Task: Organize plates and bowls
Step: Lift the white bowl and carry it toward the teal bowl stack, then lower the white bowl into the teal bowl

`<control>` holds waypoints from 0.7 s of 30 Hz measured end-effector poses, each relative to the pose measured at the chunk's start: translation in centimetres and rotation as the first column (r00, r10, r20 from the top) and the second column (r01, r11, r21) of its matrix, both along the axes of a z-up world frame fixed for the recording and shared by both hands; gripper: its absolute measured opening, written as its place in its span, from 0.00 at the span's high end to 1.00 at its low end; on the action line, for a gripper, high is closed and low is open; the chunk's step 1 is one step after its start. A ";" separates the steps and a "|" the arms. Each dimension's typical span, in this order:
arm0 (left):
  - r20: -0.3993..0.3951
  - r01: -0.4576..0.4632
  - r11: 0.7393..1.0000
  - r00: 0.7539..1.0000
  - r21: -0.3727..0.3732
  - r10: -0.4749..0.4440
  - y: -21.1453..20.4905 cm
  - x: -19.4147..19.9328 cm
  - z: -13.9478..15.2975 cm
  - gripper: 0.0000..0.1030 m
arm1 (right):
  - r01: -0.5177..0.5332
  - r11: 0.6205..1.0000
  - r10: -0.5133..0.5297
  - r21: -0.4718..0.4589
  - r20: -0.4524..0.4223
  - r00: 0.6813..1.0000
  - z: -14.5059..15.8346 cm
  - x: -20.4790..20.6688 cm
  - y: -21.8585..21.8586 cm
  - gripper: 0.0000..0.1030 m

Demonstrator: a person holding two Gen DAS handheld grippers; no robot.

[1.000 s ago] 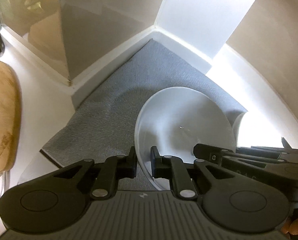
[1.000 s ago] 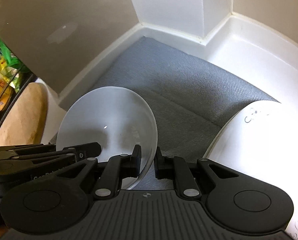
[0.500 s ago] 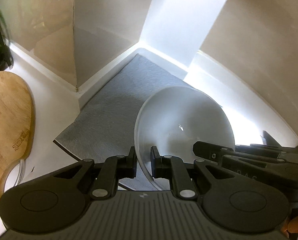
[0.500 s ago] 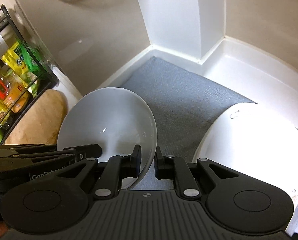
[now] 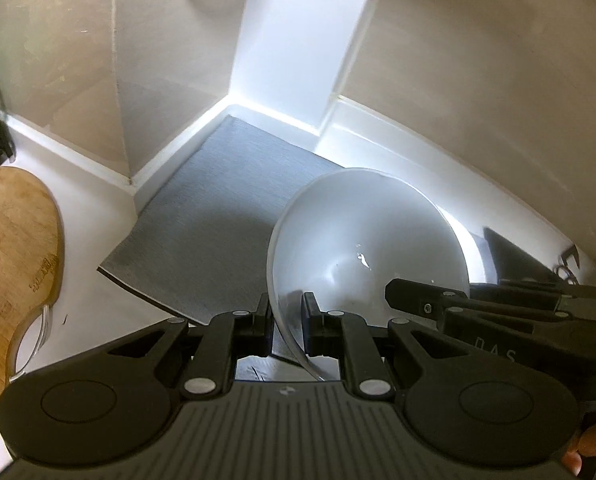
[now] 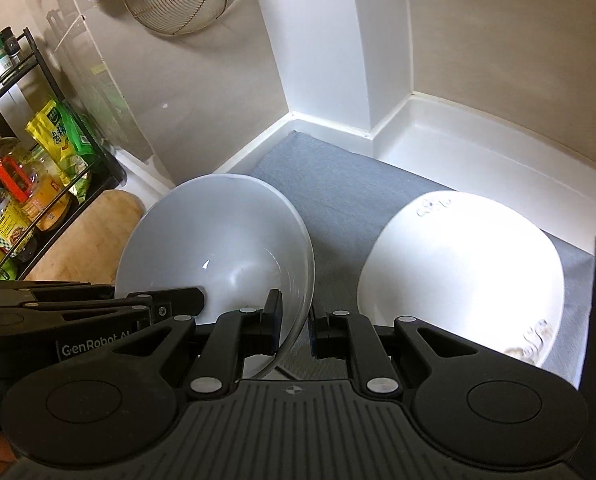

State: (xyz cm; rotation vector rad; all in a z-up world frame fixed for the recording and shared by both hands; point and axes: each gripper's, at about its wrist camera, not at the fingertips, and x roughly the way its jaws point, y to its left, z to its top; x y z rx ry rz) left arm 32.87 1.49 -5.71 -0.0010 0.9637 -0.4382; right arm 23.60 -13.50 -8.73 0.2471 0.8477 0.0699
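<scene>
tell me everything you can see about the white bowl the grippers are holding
The white bowl is plain, glossy and ceramic-looking, empty, with a thin rim. It is tilted, its opening facing the cameras, held above the grey mat. The left hand-held gripper and the right hand-held gripper each pinch its rim on opposite sides; nothing else touches it.

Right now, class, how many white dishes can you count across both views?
2: a bowl held by both grippers, a plate on the grey mat. Others may lie outside view.
</scene>
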 end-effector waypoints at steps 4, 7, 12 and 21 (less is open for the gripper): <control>-0.005 0.039 0.999 0.999 0.014 -0.038 -0.2 -1.4 -0.1 0.85 | 0.014 1.000 -0.014 -0.001 -0.006 1.000 -0.1 -1.5 -0.1 0.86; -0.012 0.071 0.997 0.997 0.022 -0.071 -0.3 -2.3 -0.2 0.85 | 0.026 1.000 -0.026 -0.001 -0.014 1.000 -0.1 -2.5 0.0 0.86; -0.019 0.144 0.988 0.989 0.050 -0.144 -0.9 -3.7 -0.5 0.84 | 0.062 0.998 -0.061 0.013 -0.035 0.997 -0.5 -4.7 -0.1 0.86; -0.092 0.259 0.962 0.964 0.089 -0.251 -2.3 -5.6 -2.6 0.84 | 0.126 0.991 -0.121 0.038 -0.119 0.986 -2.5 -7.8 -0.5 0.86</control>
